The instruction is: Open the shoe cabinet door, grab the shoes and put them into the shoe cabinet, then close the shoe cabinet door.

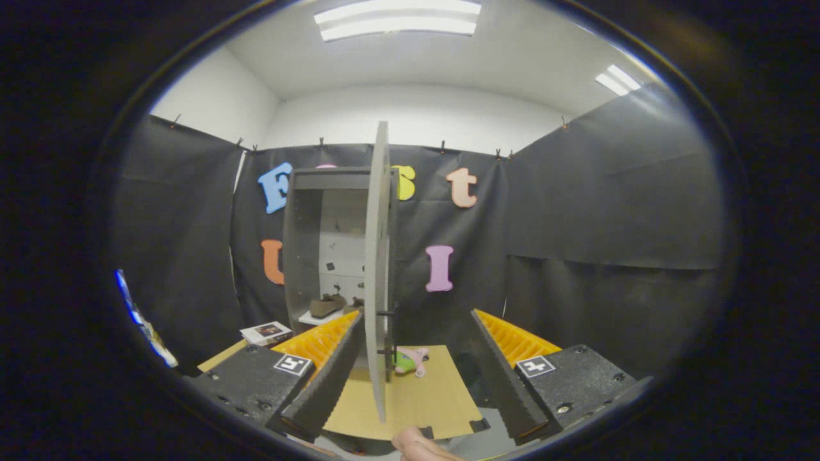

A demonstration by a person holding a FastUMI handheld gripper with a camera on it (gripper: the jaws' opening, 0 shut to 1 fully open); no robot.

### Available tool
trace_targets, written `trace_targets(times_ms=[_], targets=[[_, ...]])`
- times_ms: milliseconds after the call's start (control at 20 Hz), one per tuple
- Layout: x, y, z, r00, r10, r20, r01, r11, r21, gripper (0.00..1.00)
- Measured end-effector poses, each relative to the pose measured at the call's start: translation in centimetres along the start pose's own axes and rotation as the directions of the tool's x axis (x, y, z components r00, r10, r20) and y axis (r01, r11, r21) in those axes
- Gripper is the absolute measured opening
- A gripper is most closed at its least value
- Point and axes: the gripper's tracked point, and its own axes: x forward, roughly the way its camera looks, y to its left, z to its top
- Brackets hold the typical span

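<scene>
The grey shoe cabinet (301,243) stands ahead on the brown board, its door (378,269) swung wide open and seen edge-on, reaching toward me. A black handle (386,333) sticks out of the door's right face. Brown shoes (328,305) sit on the white lower shelf inside the cabinet. My gripper (415,378) is open. The door's free edge stands between the fingers, close to the left finger (327,378), and the right finger (503,371) is well apart from it.
A pink and green toy (410,360) lies on the brown board (423,397) just right of the door. A small box (266,332) rests left of the cabinet. A fingertip (419,445) shows below the board's near edge. Black cloth walls enclose the booth.
</scene>
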Motion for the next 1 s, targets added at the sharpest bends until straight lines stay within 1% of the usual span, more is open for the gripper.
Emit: trace_targets(times_ms=[150,250,300,400,450,550,650,900,950,1000], targets=[[2.6,-3.4,-1.3,1.000,0.011,-0.008,-0.011,0.999,0.050,1.00],[5.5,-6.0,-2.2,1.000,-0.026,-0.003,0.026,0.996,0.084,1.00],[6.6,-6.5,-2.9,1.000,-0.021,-0.006,0.022,0.996,0.085,1.00],[8.6,-6.7,-4.6,1.000,0.016,-0.027,-0.014,0.998,0.062,0.98],[9.5,-6.7,-5.3,0.998,0.040,-0.039,-0.039,0.999,0.031,0.98],[11.5,-7.2,-6.5,0.998,0.042,-0.044,-0.043,0.999,-0.027,0.98],[12.9,-6.1,-7.4,0.997,0.066,-0.043,-0.068,0.996,-0.060,0.98],[15.5,-1.0,-8.6,0.991,0.128,-0.032,-0.130,0.987,-0.089,0.98],[16.1,-0.1,-8.9,0.991,0.128,-0.034,-0.131,0.987,-0.095,0.98],[16.7,-0.4,-8.5,0.996,0.084,-0.012,-0.085,0.991,-0.104,0.97]])
